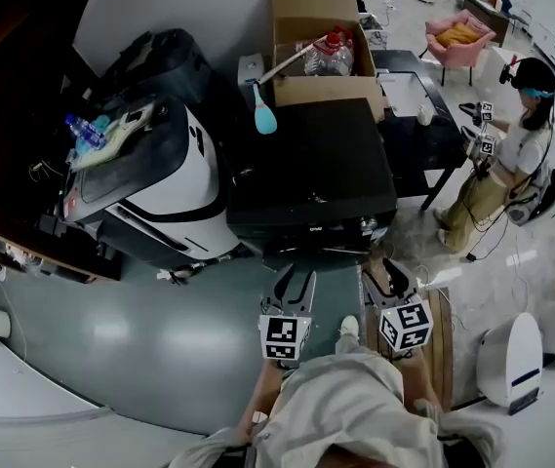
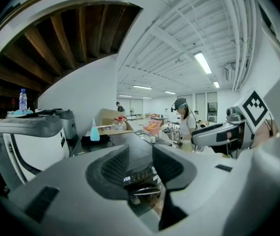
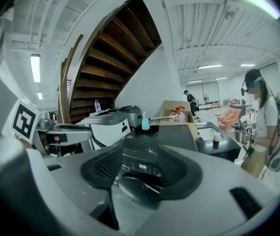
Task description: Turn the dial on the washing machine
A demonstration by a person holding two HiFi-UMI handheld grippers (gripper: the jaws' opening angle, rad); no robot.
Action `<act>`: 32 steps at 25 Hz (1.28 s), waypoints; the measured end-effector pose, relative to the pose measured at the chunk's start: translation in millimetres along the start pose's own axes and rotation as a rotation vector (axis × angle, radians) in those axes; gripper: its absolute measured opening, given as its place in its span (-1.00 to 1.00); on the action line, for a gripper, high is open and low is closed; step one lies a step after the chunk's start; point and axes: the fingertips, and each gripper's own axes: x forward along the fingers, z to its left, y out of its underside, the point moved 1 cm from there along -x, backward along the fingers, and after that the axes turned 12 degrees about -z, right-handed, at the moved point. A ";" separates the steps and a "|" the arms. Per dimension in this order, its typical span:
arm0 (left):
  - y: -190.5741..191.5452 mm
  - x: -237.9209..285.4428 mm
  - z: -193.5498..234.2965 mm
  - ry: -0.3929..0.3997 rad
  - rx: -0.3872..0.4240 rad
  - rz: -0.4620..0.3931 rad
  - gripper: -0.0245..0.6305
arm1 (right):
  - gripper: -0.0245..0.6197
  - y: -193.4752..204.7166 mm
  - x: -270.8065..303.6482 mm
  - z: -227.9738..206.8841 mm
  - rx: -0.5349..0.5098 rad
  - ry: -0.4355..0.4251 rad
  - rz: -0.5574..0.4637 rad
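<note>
The black washing machine [image 1: 311, 164] stands in front of me, its control panel [image 1: 321, 230] along the near top edge. In the right gripper view a lit display [image 3: 140, 166] shows on that panel, above the round door [image 3: 137, 186]; I cannot pick out the dial. My left gripper [image 1: 295, 283] hovers just short of the machine's front, its jaws a little apart and empty. My right gripper [image 1: 390, 273] is beside it near the front right corner, its jaws narrowly apart around nothing. Between both grippers' jaws I see only the machine's front.
A white machine [image 1: 165, 188] with a water bottle [image 1: 80, 130] on it stands to the left. On the washer's far edge are a cardboard box [image 1: 321, 42] and a blue bottle [image 1: 264, 113]. A black table [image 1: 423, 115] and a person [image 1: 511, 159] are to the right.
</note>
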 end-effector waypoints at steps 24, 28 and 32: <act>5.0 90.2 -12.2 -0.098 0.020 0.057 -0.45 | -0.26 -4.9 63.9 -87.6 0.018 -0.105 0.029; 5.7 100.1 -9.7 -0.107 0.016 0.064 -0.45 | -0.26 -4.2 74.4 -95.0 0.018 -0.113 0.037; 7.8 108.5 -4.9 -0.115 0.012 0.064 -0.45 | -0.26 -2.5 84.5 -97.8 0.009 -0.121 0.049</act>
